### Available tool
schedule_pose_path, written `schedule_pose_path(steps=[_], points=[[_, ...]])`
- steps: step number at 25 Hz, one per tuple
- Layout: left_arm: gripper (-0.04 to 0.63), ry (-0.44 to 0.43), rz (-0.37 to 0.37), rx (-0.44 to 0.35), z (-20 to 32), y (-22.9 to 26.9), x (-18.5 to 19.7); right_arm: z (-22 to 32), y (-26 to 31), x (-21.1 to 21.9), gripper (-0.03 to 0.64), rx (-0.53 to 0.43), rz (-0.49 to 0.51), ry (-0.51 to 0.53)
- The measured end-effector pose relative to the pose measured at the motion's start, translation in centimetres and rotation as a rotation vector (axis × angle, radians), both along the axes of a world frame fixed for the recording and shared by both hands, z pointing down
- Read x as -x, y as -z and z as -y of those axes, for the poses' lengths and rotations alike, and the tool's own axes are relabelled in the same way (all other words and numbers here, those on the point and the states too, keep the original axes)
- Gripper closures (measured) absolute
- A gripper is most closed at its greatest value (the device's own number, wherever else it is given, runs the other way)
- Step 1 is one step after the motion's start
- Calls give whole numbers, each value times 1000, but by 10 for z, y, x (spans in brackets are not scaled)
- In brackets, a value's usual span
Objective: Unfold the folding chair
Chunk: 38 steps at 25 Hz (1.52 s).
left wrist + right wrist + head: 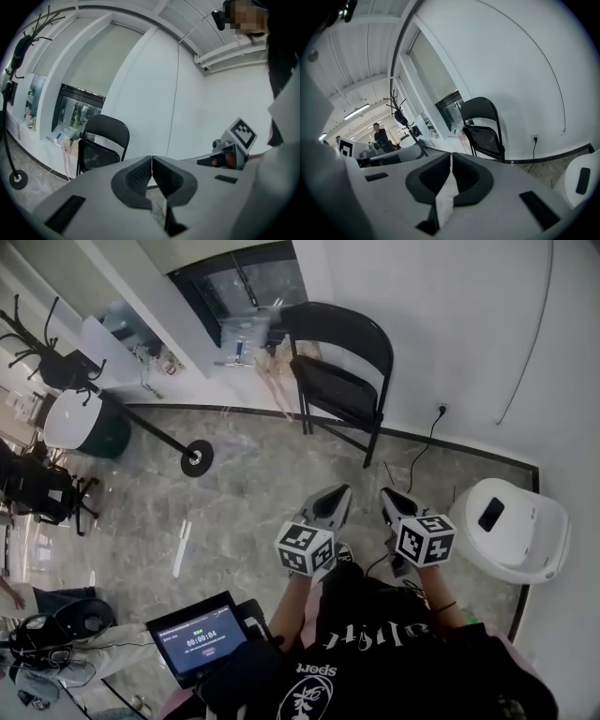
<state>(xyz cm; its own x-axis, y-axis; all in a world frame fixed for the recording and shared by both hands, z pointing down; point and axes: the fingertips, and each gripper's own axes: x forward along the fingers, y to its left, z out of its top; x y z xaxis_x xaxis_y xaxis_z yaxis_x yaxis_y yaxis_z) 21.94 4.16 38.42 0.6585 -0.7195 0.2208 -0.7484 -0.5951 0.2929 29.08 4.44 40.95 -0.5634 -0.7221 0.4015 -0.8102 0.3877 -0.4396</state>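
Note:
A black folding chair (342, 381) stands against the white wall, with its seat panel tilted rather than flat. It also shows as the chair (101, 145) in the left gripper view and the chair (485, 131) in the right gripper view. Both grippers hang in front of my body, well short of the chair and apart from it. My left gripper (339, 493) is shut, its pads (140, 176) meeting with nothing between them. My right gripper (387, 495) is shut too. A white strip (446, 197) shows in its slit; I cannot tell what it is.
A white rounded bin (511, 526) sits on the floor at the right, near a wall socket with a black cord (441, 411). A coat stand's round base (197, 457) lies left of the chair. A screen (199, 638) is near my body. A person (379, 136) stands far off.

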Motion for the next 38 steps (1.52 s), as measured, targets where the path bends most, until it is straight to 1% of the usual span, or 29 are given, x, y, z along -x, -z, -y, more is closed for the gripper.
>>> schedule_pose_path(steps=[6, 11, 17, 20, 24, 31, 35, 38], points=[[591, 28, -27, 31, 46, -14, 48, 42, -2, 35, 591, 5, -18, -37], [591, 42, -68, 74, 67, -25, 65, 58, -9, 40, 591, 31, -53, -55], [589, 47, -107, 89, 84, -31, 69, 80, -9, 40, 591, 33, -70, -61], [590, 60, -127, 98, 97, -33, 72, 95, -9, 45, 591, 31, -75, -45], [589, 87, -129, 110, 126, -40, 73, 122, -14, 45, 591, 32, -80, -13], [589, 169, -139, 100, 198, -37, 75, 198, -14, 30, 591, 28, -64, 7], [589, 212, -146, 110, 240, -40, 64, 246, -15, 15, 591, 30, -72, 41], [589, 230, -139, 126, 271, -45, 46, 282, -18, 0, 591, 38, -78, 73]])
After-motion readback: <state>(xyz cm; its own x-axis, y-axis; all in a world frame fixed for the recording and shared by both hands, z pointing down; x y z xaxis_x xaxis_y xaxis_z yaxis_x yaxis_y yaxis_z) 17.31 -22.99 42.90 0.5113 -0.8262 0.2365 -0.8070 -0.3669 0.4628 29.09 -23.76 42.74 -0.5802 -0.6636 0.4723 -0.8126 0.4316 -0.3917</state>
